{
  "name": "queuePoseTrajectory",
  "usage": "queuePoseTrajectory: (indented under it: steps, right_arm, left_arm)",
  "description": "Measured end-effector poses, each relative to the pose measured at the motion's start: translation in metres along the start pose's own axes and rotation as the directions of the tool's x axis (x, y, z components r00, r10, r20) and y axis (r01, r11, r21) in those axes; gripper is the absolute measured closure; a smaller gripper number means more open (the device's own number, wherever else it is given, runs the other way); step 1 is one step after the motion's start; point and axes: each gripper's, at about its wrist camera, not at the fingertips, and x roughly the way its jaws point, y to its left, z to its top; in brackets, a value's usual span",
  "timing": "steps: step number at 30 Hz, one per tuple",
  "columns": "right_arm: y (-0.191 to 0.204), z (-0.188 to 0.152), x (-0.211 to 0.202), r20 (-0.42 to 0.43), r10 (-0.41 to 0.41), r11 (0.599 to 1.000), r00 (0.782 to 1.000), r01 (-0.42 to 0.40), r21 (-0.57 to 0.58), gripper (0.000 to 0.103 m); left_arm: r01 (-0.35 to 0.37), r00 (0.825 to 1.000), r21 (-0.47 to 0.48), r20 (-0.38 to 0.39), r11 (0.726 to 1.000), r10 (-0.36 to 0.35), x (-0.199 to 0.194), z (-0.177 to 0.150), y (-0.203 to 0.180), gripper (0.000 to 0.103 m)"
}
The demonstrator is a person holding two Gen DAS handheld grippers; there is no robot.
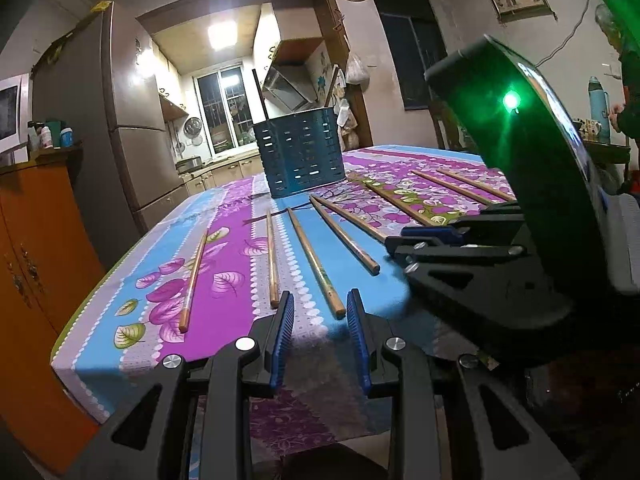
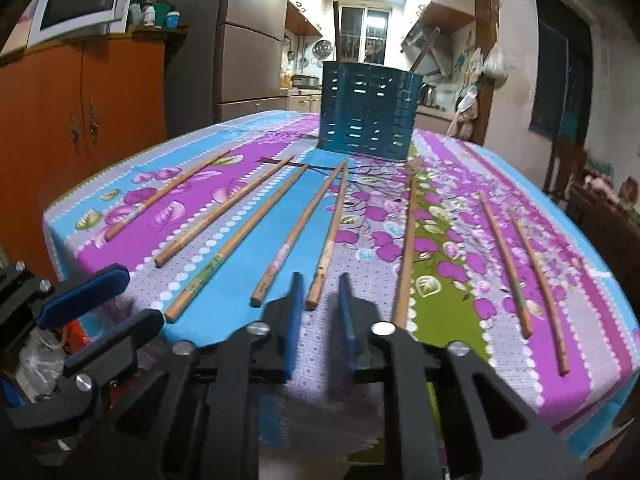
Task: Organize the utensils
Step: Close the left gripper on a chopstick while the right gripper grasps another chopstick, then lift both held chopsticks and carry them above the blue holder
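Observation:
Several wooden chopsticks lie fanned out on the flowered tablecloth (image 2: 460,280), with their far ends toward a blue perforated holder (image 2: 368,108) (image 1: 300,152) at the back. The holder has two dark sticks standing in it. My left gripper (image 1: 320,320) is open at the table's near edge. The near end of one chopstick (image 1: 320,272) lies just ahead of its blue pads, untouched. My right gripper (image 2: 320,280) is blurred in its own view. Seen from the left wrist, the right gripper (image 1: 394,246) has its jaws together on the near end of another chopstick (image 2: 330,232).
An orange cabinet (image 1: 36,260) and a tall fridge (image 1: 120,120) stand off the table's left side. A person (image 1: 624,80) stands by a side table at the far right. The left gripper (image 2: 142,296) shows at the left of the right wrist view.

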Motion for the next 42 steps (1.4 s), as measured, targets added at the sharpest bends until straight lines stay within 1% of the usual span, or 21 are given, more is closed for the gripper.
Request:
queuePoseTrajectory:
  steps: [4,5,6,10,12,15,19,21,23,27,29,32,35,38,42]
  right_arm:
    - [-0.011,0.002,0.001,-0.006,0.052,0.997,0.999,-0.052,0.064,0.098]
    - [-0.016,0.003,-0.002,0.002,0.075,0.993,0.997,-0.075,0.091,0.098]
    - [-0.017,0.004,-0.006,0.016,0.080,0.992,0.997,-0.081,0.099,0.098]
    - [-0.023,0.013,-0.029,0.091,0.077,0.992,0.993,-0.085,0.096,0.098]
    - [-0.027,0.016,-0.035,0.106,0.076,0.990,0.991,-0.088,0.106,0.098]
    - [-0.033,0.018,-0.046,0.128,0.080,0.988,0.989,-0.096,0.119,0.098]
    - [-0.034,0.019,-0.064,0.181,0.091,0.990,0.979,-0.109,0.092,0.098]
    - [-0.035,0.021,-0.074,0.218,0.086,0.992,0.972,-0.104,0.075,0.098]
    - [-0.037,0.025,-0.084,0.259,0.074,0.994,0.963,-0.092,0.059,0.098]
    - [-0.044,0.031,-0.097,0.307,0.054,0.996,0.950,-0.075,0.054,0.098]
    - [-0.050,0.034,-0.099,0.313,0.053,0.995,0.948,-0.078,0.068,0.098]
    - [-0.054,0.036,-0.101,0.316,0.050,0.993,0.947,-0.082,0.087,0.098]
    - [-0.055,0.038,-0.105,0.329,0.046,0.993,0.943,-0.078,0.086,0.098]
    - [-0.054,0.043,-0.110,0.352,0.042,0.994,0.935,-0.073,0.076,0.098]
    - [-0.054,0.051,-0.114,0.375,0.042,0.996,0.926,-0.069,0.059,0.098]
  left_arm:
    - [-0.008,1.000,-0.002,0.001,1.000,0.008,-0.001,0.001,0.000,0.074]
    - [-0.007,1.000,0.003,0.002,1.000,0.007,-0.001,0.001,0.000,0.074]
    - [-0.004,1.000,0.009,0.003,1.000,0.004,0.000,0.002,-0.002,0.074]
    - [0.004,1.000,0.018,-0.018,1.000,-0.004,0.008,0.005,-0.007,0.074]
    - [-0.003,0.999,0.008,-0.047,1.000,0.003,0.017,0.005,-0.008,0.074]
    - [-0.022,0.999,0.006,-0.048,1.000,0.022,0.023,0.007,-0.010,0.074]
    - [-0.033,0.998,0.010,-0.046,0.999,0.034,0.025,0.008,-0.011,0.075]
    - [-0.024,0.999,0.001,-0.048,1.000,0.024,0.024,0.006,-0.011,0.086]
    - [-0.019,0.999,-0.007,-0.047,1.000,0.018,0.024,0.006,-0.010,0.090]
    - [-0.007,0.999,-0.029,-0.042,1.000,0.006,0.024,0.005,-0.009,0.092]
    - [-0.002,0.999,-0.036,-0.041,0.999,0.000,0.024,0.004,-0.007,0.093]
    - [-0.014,0.999,-0.052,-0.044,0.999,0.012,0.025,0.005,-0.001,0.095]
    - [-0.036,0.999,-0.064,-0.029,0.997,0.035,0.021,0.009,0.006,0.095]
    - [-0.056,0.998,-0.048,0.013,0.997,0.056,0.012,0.019,0.010,0.095]
    - [-0.054,0.997,-0.059,0.060,0.997,0.058,0.002,0.035,0.017,0.095]
